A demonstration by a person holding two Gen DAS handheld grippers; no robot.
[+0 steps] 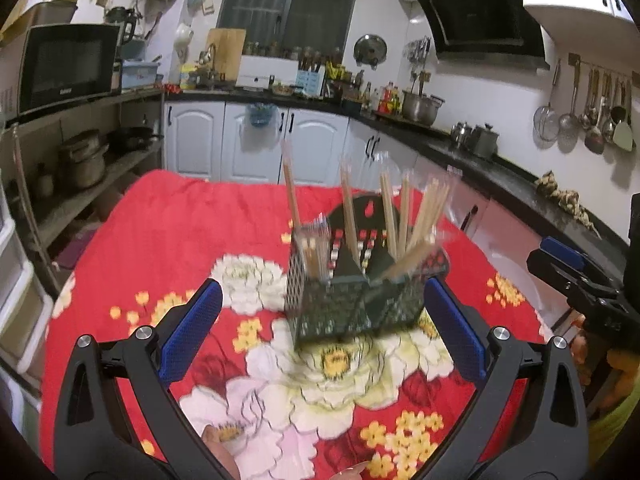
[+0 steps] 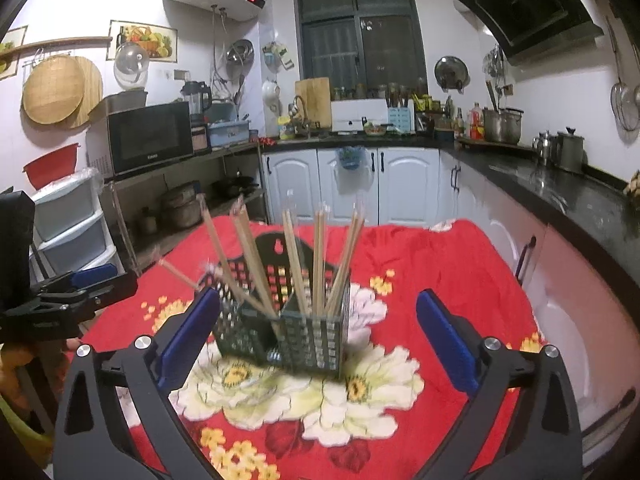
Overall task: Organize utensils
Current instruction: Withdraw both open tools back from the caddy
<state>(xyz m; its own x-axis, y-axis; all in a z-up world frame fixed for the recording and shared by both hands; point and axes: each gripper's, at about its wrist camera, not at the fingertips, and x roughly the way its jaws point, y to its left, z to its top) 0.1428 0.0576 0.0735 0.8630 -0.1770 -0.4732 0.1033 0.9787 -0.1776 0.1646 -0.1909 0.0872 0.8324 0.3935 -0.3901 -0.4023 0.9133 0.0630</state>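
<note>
1. We see a dark perforated utensil holder (image 1: 352, 300) standing upright on a table covered by a red floral cloth (image 1: 180, 220), roughly at the middle of the table and on the big white flowers of the print.
2. The holder is split into compartments, and wooden chopsticks (image 1: 404, 216) stand in them, leaning out at different angles; the left wrist view is blurred, so we cannot count them.
3. In the right wrist view the chopsticks (image 2: 320, 256) fan out of the holder (image 2: 280, 332), and one at the left leans well out over the rim.
4. Our left gripper (image 1: 324, 332) has its jaws wide apart, with nothing between the blue pads (image 1: 192, 332). The holder lies just beyond the fingertips, between the lines of the two fingers, and we see no contact.
5. Our right gripper (image 2: 316, 340) is likewise spread wide and holds nothing. Its left finger (image 2: 188, 336) sits just beside the holder's near left corner; we cannot tell whether it touches.
6. Each gripper shows at the edge of the other's view: the right one at the far right of the left wrist view, the left one at the far left of the right wrist view.
7. Behind the table we see white cabinets (image 2: 352, 180) under a black countertop (image 2: 560, 188), and a microwave (image 2: 150, 136) on a shelf to the left.
</note>
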